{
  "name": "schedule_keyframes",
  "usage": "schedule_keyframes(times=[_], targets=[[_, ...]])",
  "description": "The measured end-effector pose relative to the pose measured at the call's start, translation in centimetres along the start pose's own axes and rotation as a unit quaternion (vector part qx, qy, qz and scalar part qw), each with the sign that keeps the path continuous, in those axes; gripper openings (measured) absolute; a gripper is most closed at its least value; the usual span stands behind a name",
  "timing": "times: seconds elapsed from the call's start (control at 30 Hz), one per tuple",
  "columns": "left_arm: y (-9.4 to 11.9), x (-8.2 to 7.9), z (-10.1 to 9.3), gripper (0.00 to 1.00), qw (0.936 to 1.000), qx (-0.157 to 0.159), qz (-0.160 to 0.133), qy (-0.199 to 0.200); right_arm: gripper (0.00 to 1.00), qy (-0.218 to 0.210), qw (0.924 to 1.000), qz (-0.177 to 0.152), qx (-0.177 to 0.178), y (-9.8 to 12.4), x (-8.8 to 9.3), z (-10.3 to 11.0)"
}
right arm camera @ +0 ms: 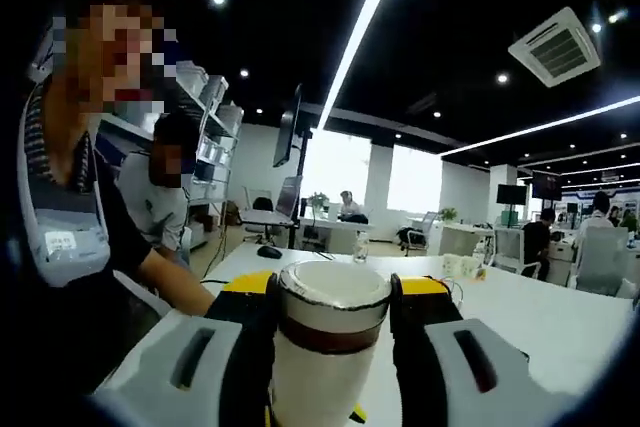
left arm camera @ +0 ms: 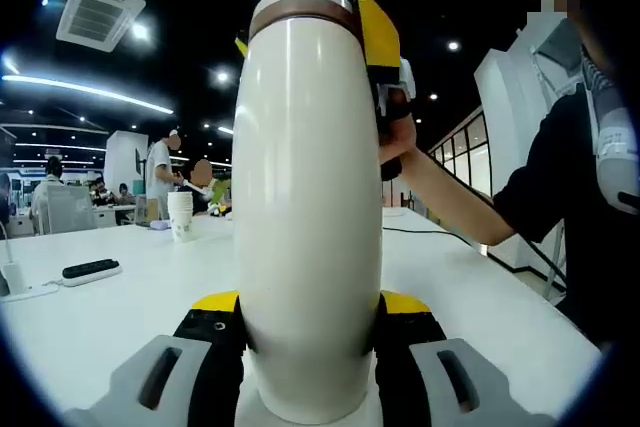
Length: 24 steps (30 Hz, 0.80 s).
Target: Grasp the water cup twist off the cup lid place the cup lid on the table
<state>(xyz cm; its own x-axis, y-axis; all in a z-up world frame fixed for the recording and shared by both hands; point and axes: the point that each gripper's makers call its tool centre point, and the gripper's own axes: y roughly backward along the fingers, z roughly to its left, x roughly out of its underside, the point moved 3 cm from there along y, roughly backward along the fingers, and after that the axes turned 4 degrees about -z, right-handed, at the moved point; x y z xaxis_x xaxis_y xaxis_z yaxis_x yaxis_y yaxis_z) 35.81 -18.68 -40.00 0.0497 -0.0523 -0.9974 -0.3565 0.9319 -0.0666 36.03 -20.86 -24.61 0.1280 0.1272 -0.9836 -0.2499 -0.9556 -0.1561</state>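
Water cup (left arm camera: pixel 308 217) upright, clamped by left gripper (left arm camera: pixel 308 317) fingers; right gripper (right arm camera: pixel 330 322) fingers clamp its cup lid (right arm camera: pixel 333 297).

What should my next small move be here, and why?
Probably twist the right gripper to unscrew the lid. The left gripper already clamps the cup body upright above the table, and the right jaws close on the lid, which is still seated.
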Motion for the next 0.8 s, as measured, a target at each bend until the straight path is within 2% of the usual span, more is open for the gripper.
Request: schedule_keyframes(times=[0.07,0.13,0.27,0.4,0.5,0.6,0.8], targets=[[0.0,0.0,0.0,0.52,1.0000,0.000,0.000,0.000,0.54,0.003,0.9983,0.001,0.059,0.3,-0.3,0.2],[0.0,0.0,0.0,0.52,1.0000,0.000,0.000,0.000,0.62,0.024,0.9937,-0.020,0.107,0.6,-1.2,0.9],[0.0,0.0,0.0,0.52,1.0000,0.000,0.000,0.000,0.62,0.056,0.9812,-0.048,0.178,0.7,-2.0,2.9],[0.0,0.0,0.0,0.52,1.0000,-0.001,0.000,0.001,0.61,0.118,0.9626,-0.039,0.241,0.4,-2.1,3.4],[0.0,0.0,0.0,0.52,1.0000,-0.001,0.001,0.001,0.59,0.120,0.9610,-0.028,0.247,-0.3,-1.7,3.2],[0.0,0.0,-0.1,0.52,1.0000,-0.002,0.001,0.001,0.59,0.146,0.9533,0.004,0.264,-0.3,-1.2,2.2],[0.1,0.0,-0.1,0.52,1.0000,-0.001,0.002,-0.001,0.51,0.129,0.9560,0.020,0.263,-0.3,-1.1,0.6]])
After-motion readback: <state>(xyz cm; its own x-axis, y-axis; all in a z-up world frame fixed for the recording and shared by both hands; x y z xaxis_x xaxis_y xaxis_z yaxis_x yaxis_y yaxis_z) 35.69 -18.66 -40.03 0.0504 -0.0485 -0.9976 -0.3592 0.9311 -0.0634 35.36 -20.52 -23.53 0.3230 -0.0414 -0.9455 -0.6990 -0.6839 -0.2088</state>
